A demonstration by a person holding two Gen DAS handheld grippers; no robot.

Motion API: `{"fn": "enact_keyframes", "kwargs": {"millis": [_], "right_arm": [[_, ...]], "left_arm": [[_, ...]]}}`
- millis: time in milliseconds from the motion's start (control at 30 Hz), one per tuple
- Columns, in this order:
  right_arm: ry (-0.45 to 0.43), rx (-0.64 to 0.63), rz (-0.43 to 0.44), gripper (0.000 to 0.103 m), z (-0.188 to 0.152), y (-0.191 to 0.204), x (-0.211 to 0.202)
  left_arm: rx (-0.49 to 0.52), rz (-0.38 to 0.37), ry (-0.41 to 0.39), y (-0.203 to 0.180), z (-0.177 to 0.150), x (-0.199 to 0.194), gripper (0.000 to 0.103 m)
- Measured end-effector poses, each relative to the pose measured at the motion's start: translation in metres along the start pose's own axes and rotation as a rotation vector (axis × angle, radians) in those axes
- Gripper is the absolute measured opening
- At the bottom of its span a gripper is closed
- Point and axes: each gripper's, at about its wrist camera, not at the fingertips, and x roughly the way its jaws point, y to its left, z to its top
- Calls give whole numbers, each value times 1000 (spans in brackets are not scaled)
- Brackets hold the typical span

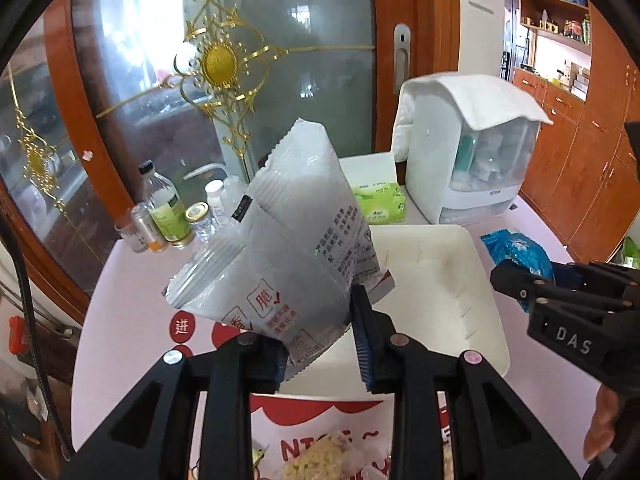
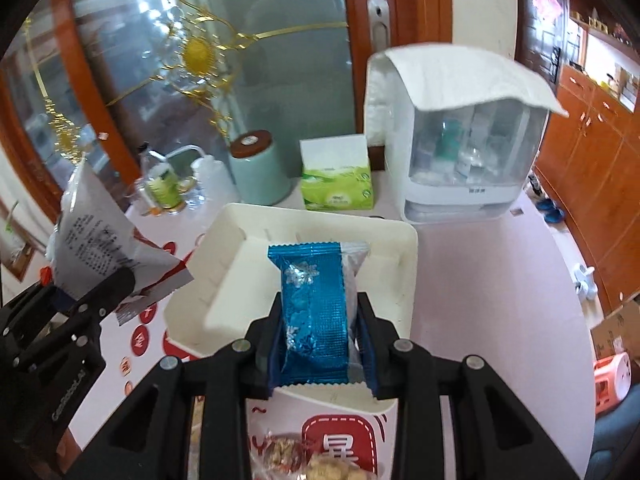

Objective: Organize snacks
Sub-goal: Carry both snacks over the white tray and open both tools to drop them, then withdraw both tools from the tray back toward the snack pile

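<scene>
My left gripper (image 1: 322,344) is shut on a grey-white snack packet (image 1: 288,240) and holds it tilted above the left edge of a white divided tray (image 1: 484,300). The packet also shows in the right wrist view (image 2: 100,240). My right gripper (image 2: 320,340) is shut on a blue foil snack packet (image 2: 314,312) and holds it upright over the near edge of the white tray (image 2: 404,264). The right gripper (image 1: 516,280) with the blue packet (image 1: 516,248) shows in the left wrist view to the right of the tray.
A green tissue pack (image 2: 338,188), a white lidded storage box (image 2: 472,132), a mint canister (image 2: 260,168) and several bottles (image 1: 164,208) stand at the back of the round table. More wrapped snacks (image 2: 320,464) lie near the front edge.
</scene>
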Motion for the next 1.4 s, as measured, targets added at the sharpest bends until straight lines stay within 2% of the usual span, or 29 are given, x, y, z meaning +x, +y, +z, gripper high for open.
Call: {"fn": "enact_keyframes", "kwargs": {"millis": [33,67,100,133,167,233,333,967,1233,1400], "right_arm": [[7,4,-12,34,1,0,7],[9,6,-12,35,1,1,12],[15,10,-12,36,1,1,16],[22,21,-8,41,1,1,20],[26,35,-2,44,0,0,22],[25,53,4,54,-1,-1,25],[20,54,5,60,-3,0,26],[78,31,1,60,-17,3,18],[9,38,-18,61,-26,5,4],[3,36,-17,60,-26,5,-1]], "left_arm": [[5,-9,10,-1,-2,6,32],[8,-20,23,-2,-3,12,54],[11,-24,42,-2,-5,17,71],[9,-8,41,-1,-7,19,96],[8,12,19,0,-9,18,99],[20,23,-9,1,-13,18,99],[24,26,12,4,-17,22,99],[34,42,-9,4,-30,0,99],[31,55,-8,3,-37,-8,99],[28,74,-16,0,-39,-16,99]]}}
